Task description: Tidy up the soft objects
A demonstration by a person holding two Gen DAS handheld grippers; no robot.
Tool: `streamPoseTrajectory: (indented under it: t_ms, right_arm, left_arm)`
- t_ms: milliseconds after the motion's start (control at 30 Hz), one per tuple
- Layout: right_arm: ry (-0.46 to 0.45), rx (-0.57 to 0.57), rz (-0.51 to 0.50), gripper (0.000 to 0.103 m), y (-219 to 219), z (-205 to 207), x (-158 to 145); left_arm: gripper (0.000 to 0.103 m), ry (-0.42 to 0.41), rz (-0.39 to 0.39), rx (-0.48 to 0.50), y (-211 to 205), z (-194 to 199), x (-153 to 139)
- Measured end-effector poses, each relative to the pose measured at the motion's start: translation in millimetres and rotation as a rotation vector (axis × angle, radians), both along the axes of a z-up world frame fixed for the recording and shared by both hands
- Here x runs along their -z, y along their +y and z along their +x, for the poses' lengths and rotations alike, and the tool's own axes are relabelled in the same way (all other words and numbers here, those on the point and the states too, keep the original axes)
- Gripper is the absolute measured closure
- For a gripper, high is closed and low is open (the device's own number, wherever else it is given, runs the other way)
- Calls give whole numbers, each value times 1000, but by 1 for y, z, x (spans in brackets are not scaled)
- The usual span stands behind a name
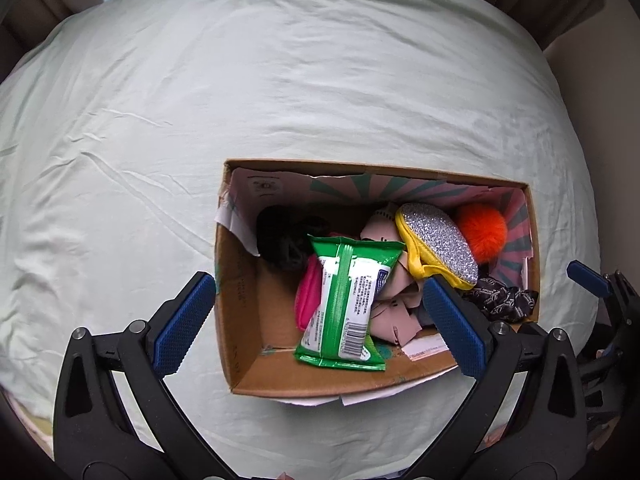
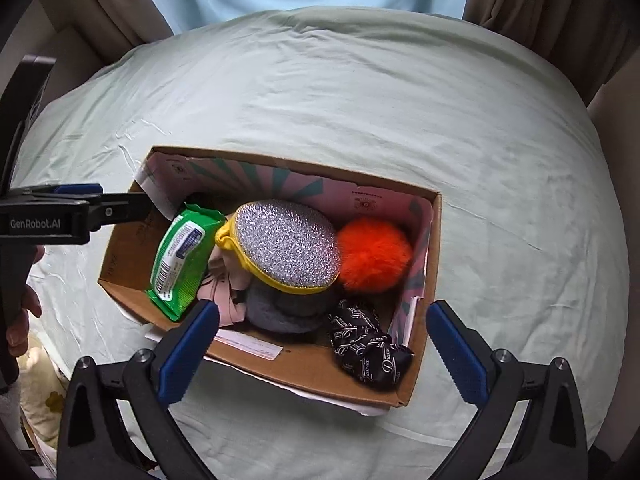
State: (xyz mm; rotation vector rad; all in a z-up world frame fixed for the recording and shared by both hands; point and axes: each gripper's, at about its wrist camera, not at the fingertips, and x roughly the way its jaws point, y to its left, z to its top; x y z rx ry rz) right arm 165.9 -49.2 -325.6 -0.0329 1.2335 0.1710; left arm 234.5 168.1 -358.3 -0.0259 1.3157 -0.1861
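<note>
An open cardboard box sits on the pale green bed sheet. Inside lie a green wipes pack, a silver glitter sponge with yellow rim, an orange pompom, a black printed scrunchie, pink cloth, beige pieces, a grey item and a black item. My left gripper is open and empty above the box's near side. My right gripper is open and empty above the box's near right part.
The sheet spreads around the box. Brown curtains hang at the far corners. The left gripper's body shows at the left of the right wrist view; the right gripper's finger shows at the right of the left wrist view.
</note>
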Motion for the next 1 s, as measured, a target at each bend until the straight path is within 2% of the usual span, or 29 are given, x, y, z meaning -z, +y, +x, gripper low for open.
streamPoseTrajectory:
  t_ms: [267, 433, 533, 733, 867, 1000]
  right_arm:
    - [-53, 19, 27, 0, -7, -3, -24]
    - [-115, 32, 59, 0, -19, -11, -63]
    - [-138, 45, 51, 0, -29, -17, -93]
    - [-231, 92, 61, 0, -60, -33, -167]
    - [-329, 111, 38, 0, -73, -49, -222]
    - [-446, 136, 25, 0, -83, -69, -276]
  left_arm:
    - [0, -46, 3, -67, 0, -19, -33]
    - [0, -101, -14, -118, -6, -39, -72]
    - [0, -148, -20, -140, -15, -54, -107]
    - [0, -304, -71, -179, -35, -88, -194]
    - [0, -464, -52, -146, -59, -117, -260]
    - [0, -606, -43, -139, -74, -147, -310]
